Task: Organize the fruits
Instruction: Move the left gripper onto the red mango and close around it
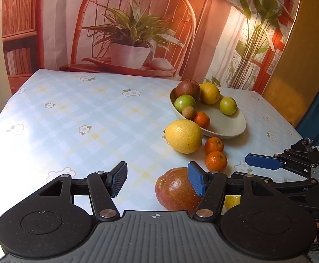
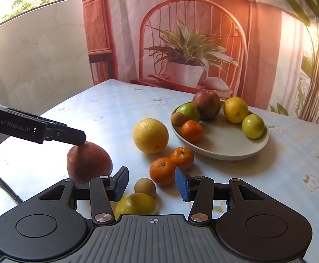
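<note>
Nearest us, the left gripper [image 1: 157, 179] and the right gripper [image 2: 151, 184] both stand spread, pinching nothing. Six fruits still wait on the table [image 1: 71, 114]: one red apple [image 2: 89, 162] (the left gripper's far finger rests at its top), one lime [image 2: 137, 203], one small brown fruit [image 2: 144, 188], two tangerines [image 2: 162, 171] and one large lemon [image 2: 150, 135]. Farther off, the bowl [image 2: 225, 146] already holds six, so we judge the sorting about half done.

Two tangerines [image 2: 170, 164] lie touching on the table [image 2: 115, 100] before the bowl [image 2: 223, 146].
</note>
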### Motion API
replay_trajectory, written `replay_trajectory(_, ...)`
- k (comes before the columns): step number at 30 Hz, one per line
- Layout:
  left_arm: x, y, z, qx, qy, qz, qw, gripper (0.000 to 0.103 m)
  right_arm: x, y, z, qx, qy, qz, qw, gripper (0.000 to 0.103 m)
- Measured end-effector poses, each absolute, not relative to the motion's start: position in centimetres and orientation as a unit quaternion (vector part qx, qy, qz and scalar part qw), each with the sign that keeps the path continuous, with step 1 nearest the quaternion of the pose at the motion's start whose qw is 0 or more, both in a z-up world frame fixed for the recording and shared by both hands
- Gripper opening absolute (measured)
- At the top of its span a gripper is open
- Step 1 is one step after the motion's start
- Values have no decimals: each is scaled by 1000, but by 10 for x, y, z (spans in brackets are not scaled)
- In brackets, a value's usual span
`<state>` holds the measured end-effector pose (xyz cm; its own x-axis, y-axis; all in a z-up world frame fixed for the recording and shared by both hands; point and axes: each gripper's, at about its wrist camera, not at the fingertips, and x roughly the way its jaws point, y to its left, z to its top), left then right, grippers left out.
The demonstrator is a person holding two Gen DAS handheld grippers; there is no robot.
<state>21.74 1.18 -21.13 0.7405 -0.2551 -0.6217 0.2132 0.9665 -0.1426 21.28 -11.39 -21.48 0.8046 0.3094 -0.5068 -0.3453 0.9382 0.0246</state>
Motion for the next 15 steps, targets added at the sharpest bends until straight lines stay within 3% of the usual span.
replay_trajectory(15,221,26,-207,-36,337,-98,936,64,227,-60,-210,-133,289,242,916,44)
